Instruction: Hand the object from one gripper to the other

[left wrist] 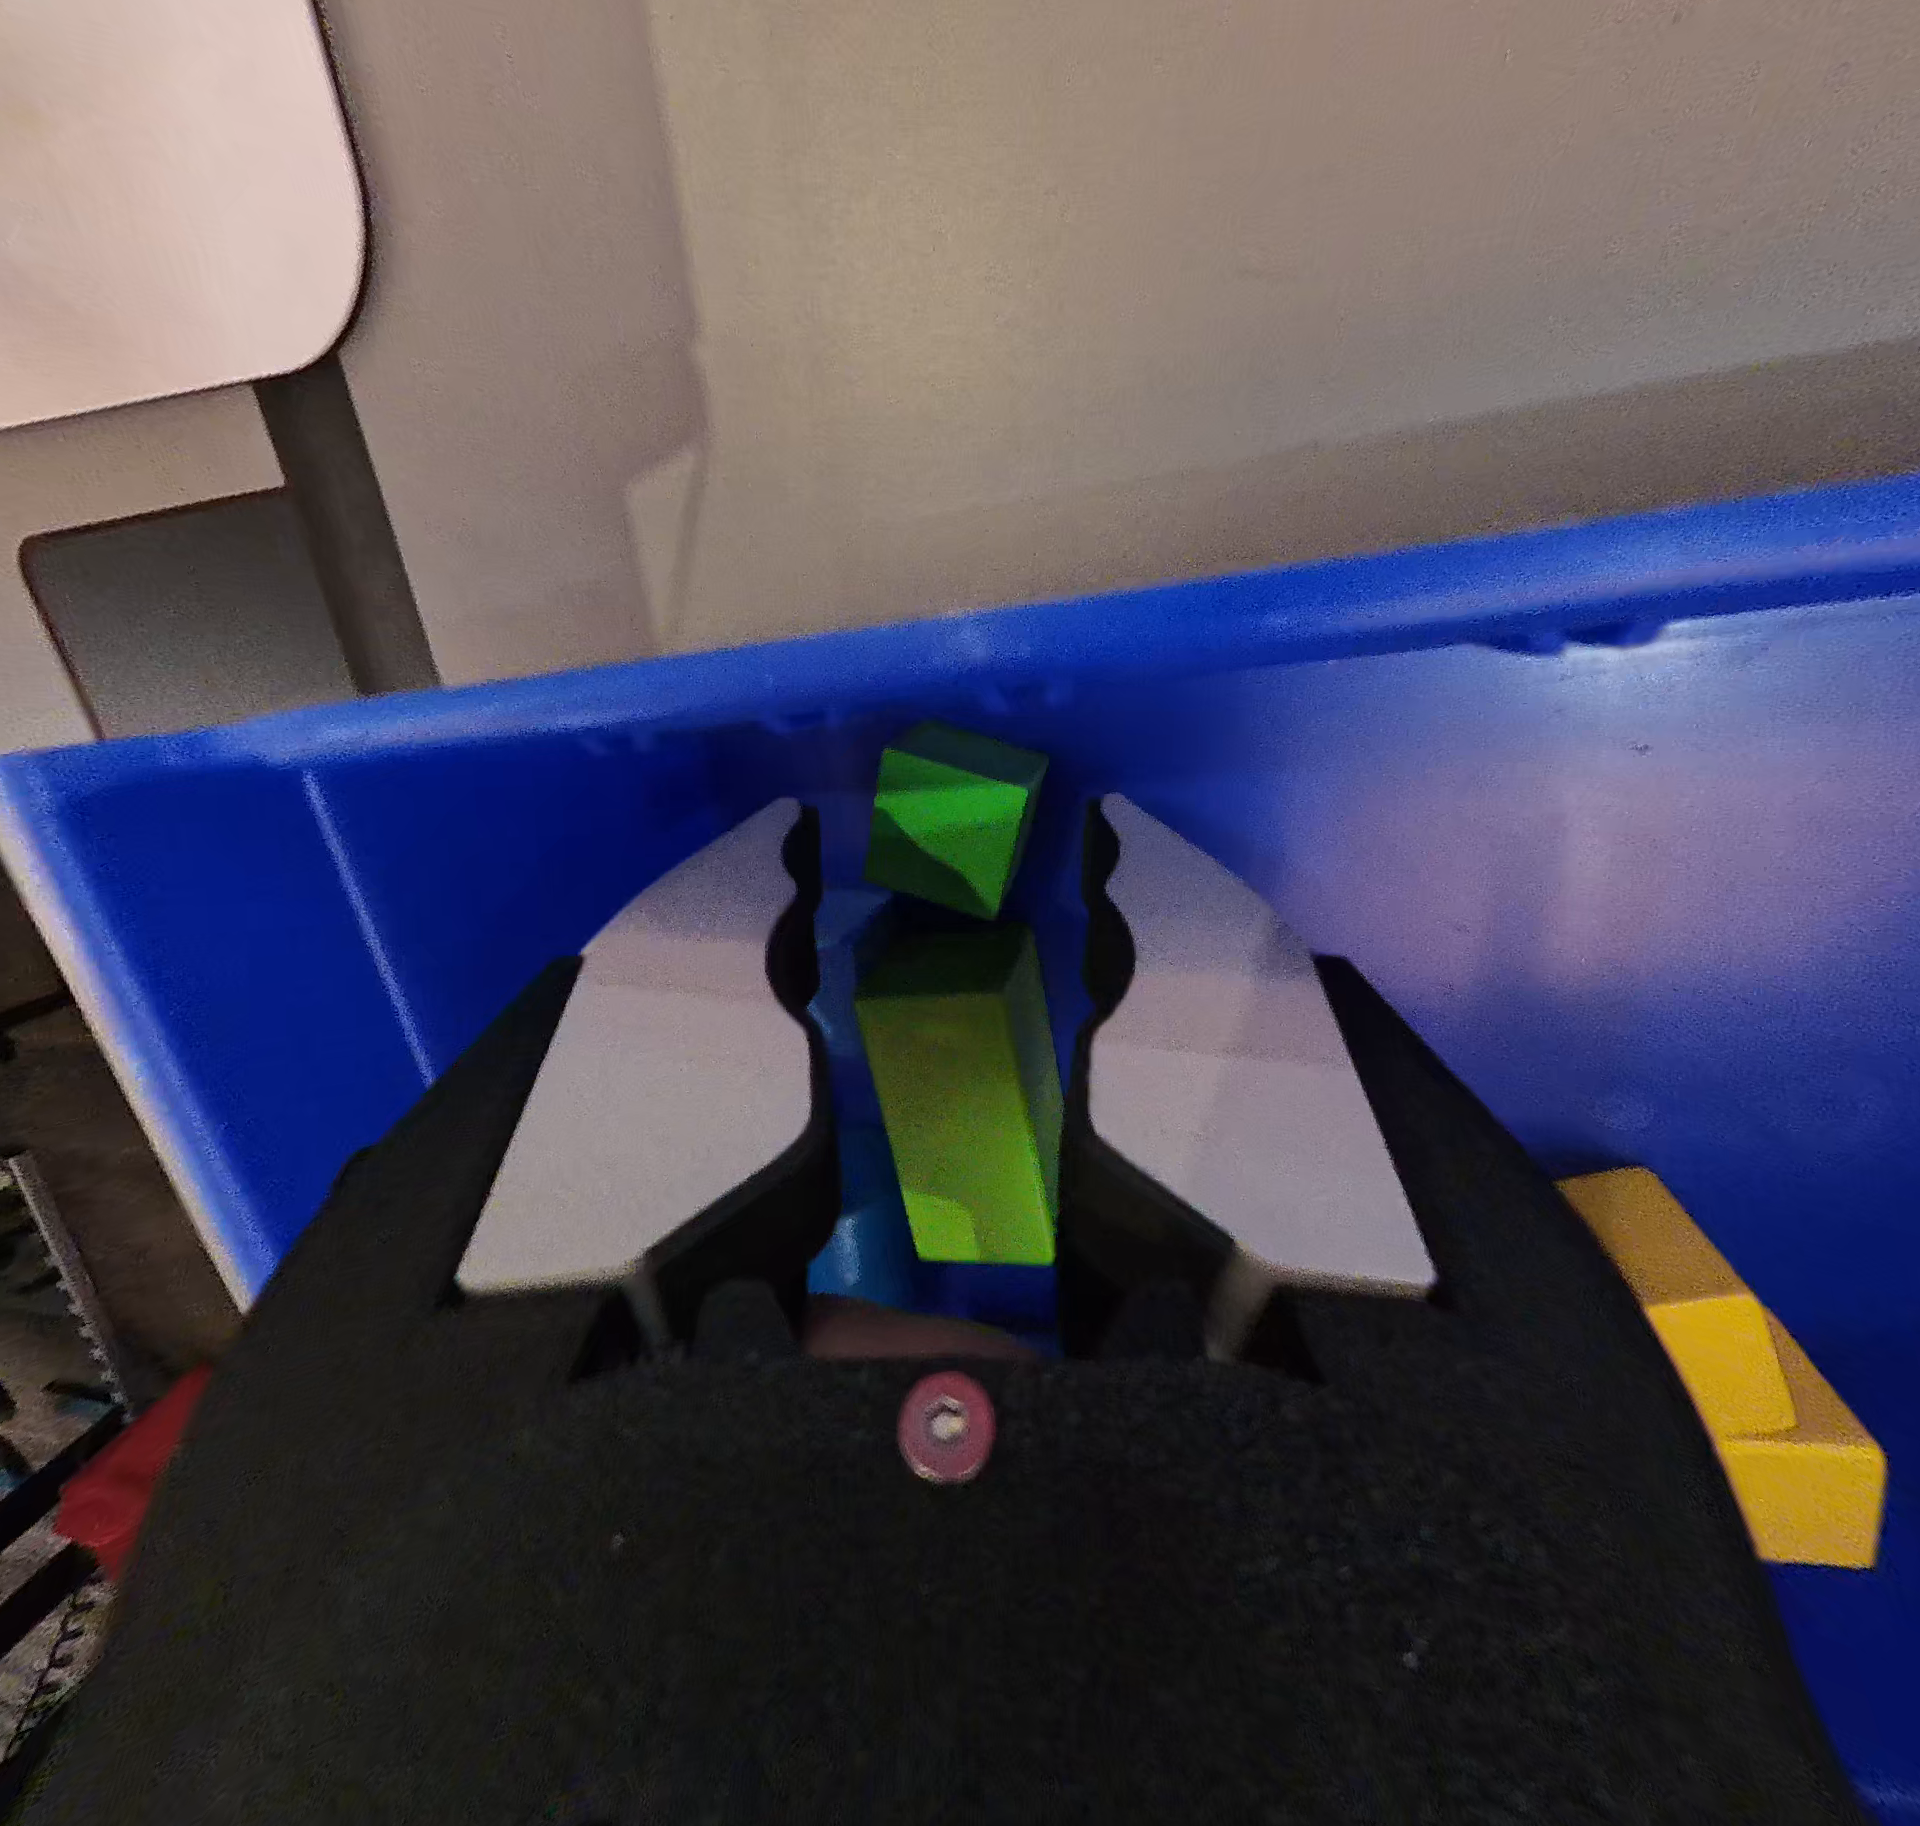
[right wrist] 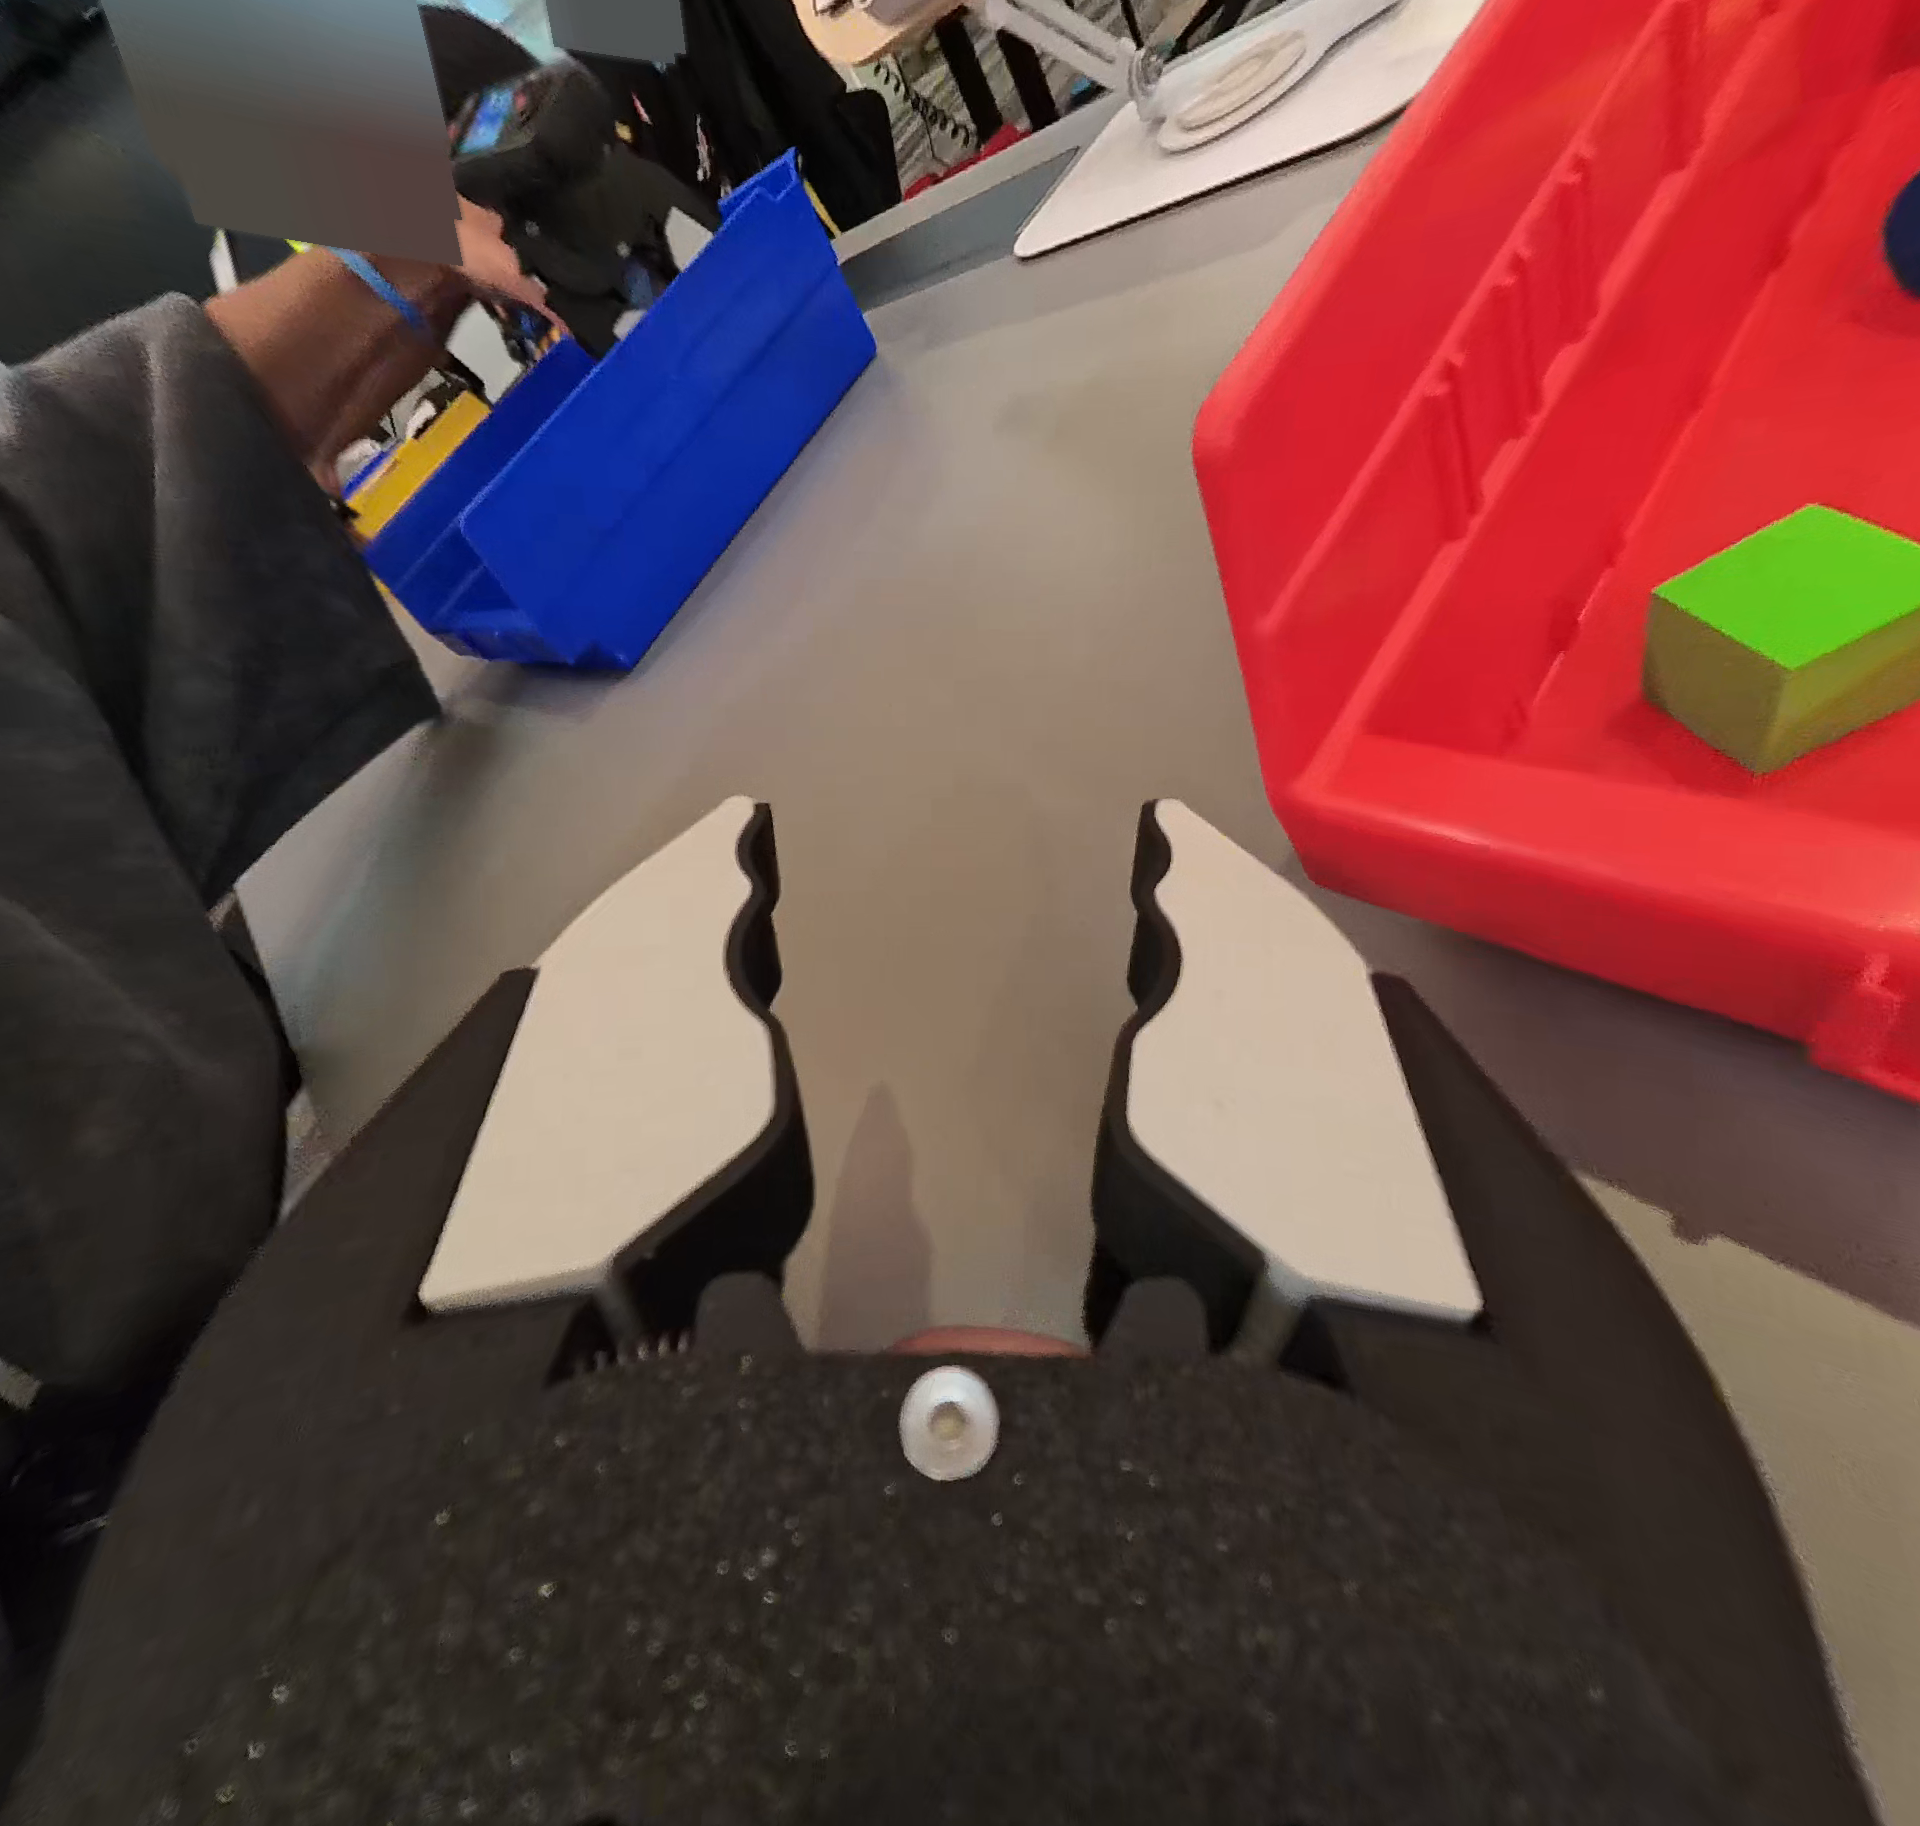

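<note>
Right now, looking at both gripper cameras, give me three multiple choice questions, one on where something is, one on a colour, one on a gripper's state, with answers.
1. Where does the long green block lie?
A. in the blue bin
B. on the grey table
C. in the red bin

2. What colour is the block in the red bin?
A. yellow
B. green
C. blue

3. How is the right gripper?
A. shut on a block
B. open and empty
C. out of view

Answers: 1 A, blue walls surround it; 2 B, its faces are green; 3 B, bare table shows between its spread fingers.
</note>
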### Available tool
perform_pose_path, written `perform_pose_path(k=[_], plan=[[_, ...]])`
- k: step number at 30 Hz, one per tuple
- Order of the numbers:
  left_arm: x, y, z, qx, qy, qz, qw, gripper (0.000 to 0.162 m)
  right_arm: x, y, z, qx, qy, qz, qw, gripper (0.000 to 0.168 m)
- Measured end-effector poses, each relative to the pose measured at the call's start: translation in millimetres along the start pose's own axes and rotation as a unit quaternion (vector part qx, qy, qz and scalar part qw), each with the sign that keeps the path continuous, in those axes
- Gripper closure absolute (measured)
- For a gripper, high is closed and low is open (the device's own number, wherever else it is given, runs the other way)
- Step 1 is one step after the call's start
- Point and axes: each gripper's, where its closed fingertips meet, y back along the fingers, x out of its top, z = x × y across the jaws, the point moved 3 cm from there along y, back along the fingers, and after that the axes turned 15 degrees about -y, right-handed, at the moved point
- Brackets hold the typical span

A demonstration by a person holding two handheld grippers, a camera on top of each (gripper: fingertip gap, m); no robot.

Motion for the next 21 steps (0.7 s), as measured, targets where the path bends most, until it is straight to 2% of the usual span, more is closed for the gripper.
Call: perform_pose_path(k=[3,4,9,12,16,21], plan=[[1,-11,0,-0.019,-0.008,-0.002,1.000,0.121,0,-3,2,-0.009,0.016,-0.009,1.000,0.103],[3,-11,1,-0.027,-0.010,0.006,1.000,0.130,0,-3,1,-0.010,0.017,-0.009,1.000,0.103],[-5,-4,6,-0.020,-0.023,-0.015,0.999,0.132,-1,-2,1,-0.011,0.022,-0.009,1.000,0.104],[-5,18,14,0.013,-0.012,0.003,1.000,0.132,0,0,1,-0.011,0.028,-0.007,1.000,0.105],[13,70,23,0.125,0.017,0.075,0.989,0.132,1,1,-2,-0.005,0.035,-0.011,0.999,0.106],[67,148,63,0.285,0.049,0.228,0.930,0.132,11,-6,-19,-0.002,0.085,-0.049,0.995,0.105]])
